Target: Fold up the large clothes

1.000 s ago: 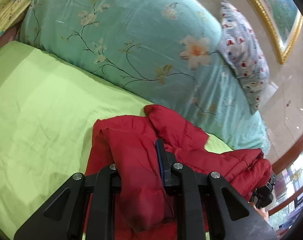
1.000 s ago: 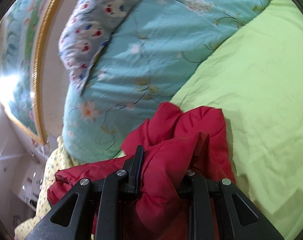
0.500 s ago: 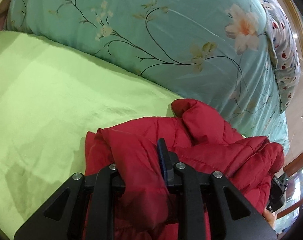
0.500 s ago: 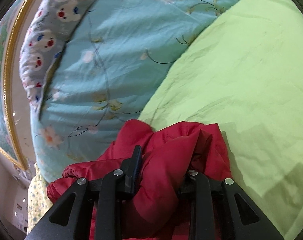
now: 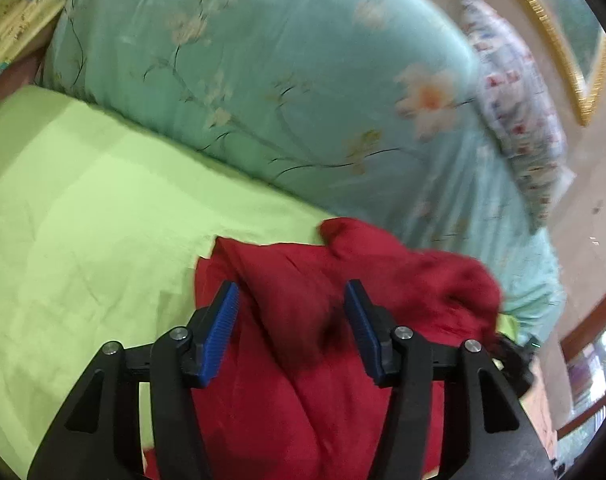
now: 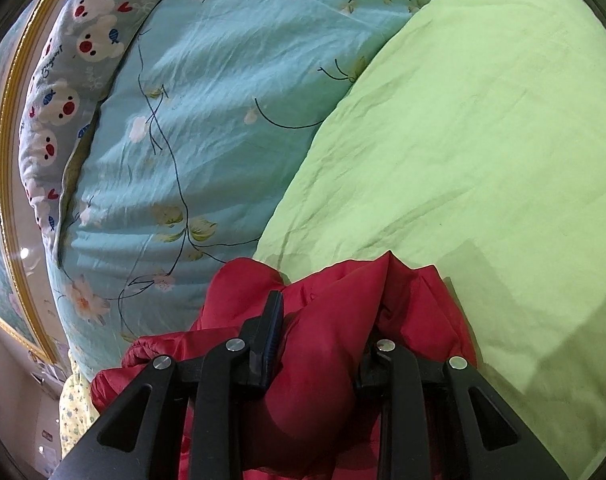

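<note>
A red padded jacket (image 5: 303, 304) lies bunched on the light green bed sheet (image 5: 83, 216). My left gripper (image 5: 293, 296) is open, its blue pads (image 5: 223, 328) spread on either side of the jacket's fabric, which lies loose between them. In the right wrist view the same jacket (image 6: 331, 320) bulges between the jaws. My right gripper (image 6: 323, 312) is shut on a thick fold of it. Its right fingertip is hidden by the cloth.
A teal floral quilt (image 5: 287, 80) is piled along the far side of the bed, also in the right wrist view (image 6: 207, 100). A patterned pillow (image 6: 71, 52) leans behind it, under a gold picture frame (image 5: 559, 52). Green sheet (image 6: 483, 140) spreads to the right.
My left gripper has opened and let go of the jacket fold, and its view has swung and blurred. My right gripper keeps its hold and has dipped closer to the sheet.
</note>
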Available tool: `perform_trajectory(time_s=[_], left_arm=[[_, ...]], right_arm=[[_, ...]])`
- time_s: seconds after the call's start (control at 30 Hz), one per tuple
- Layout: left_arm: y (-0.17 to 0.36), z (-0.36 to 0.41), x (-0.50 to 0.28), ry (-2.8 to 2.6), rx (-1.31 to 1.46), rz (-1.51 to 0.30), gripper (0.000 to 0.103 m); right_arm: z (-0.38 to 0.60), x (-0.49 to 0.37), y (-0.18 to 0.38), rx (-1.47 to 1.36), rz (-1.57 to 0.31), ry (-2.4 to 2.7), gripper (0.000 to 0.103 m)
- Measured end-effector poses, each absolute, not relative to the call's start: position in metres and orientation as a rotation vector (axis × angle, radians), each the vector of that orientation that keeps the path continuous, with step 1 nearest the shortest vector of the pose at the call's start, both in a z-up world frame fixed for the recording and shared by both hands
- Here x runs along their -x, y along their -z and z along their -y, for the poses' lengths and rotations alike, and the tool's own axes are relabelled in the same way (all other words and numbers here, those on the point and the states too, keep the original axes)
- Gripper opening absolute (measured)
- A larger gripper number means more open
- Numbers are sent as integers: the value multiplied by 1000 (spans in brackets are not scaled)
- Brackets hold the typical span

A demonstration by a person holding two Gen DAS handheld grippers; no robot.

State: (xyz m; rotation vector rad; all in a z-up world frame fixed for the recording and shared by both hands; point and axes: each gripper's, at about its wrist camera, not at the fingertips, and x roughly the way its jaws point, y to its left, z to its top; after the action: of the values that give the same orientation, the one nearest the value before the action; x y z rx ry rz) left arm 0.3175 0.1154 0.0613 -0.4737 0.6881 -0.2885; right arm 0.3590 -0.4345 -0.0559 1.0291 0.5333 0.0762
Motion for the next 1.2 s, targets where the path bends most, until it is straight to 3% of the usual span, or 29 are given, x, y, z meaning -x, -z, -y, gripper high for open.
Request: perform_trajectory(time_s=[0.23, 0.5, 0.6, 0.67, 0.73, 0.87, 1.0, 1.2], left_arm=[[-70, -40, -283, 441, 231, -707, 54], [-26, 19, -312, 284, -49, -761, 54], [-19, 19, -324, 246, -49, -767, 54], [-19, 21, -328, 224, -60, -766, 54], [-19, 23, -330, 212, -68, -763, 54], [-18, 23, -334, 205, -61, -766, 54], [-18, 26, -338, 202, -69, -781, 54], [-22, 24, -348, 157, -96, -789, 54]], right_arm=[[430, -360, 52, -998, -535, -54, 29], [432, -359, 46, -995, -547, -89, 35], [435, -348, 34, -999, -544, -113, 49], [437, -333, 22, -981, -530, -107, 71], [438, -309, 5, -945, -470, -90, 81], [412, -285, -22, -751, -472, -137, 81], [336, -294, -37, -355, -587, -226, 81], [279, -339, -17, -90, -744, -183, 79]])
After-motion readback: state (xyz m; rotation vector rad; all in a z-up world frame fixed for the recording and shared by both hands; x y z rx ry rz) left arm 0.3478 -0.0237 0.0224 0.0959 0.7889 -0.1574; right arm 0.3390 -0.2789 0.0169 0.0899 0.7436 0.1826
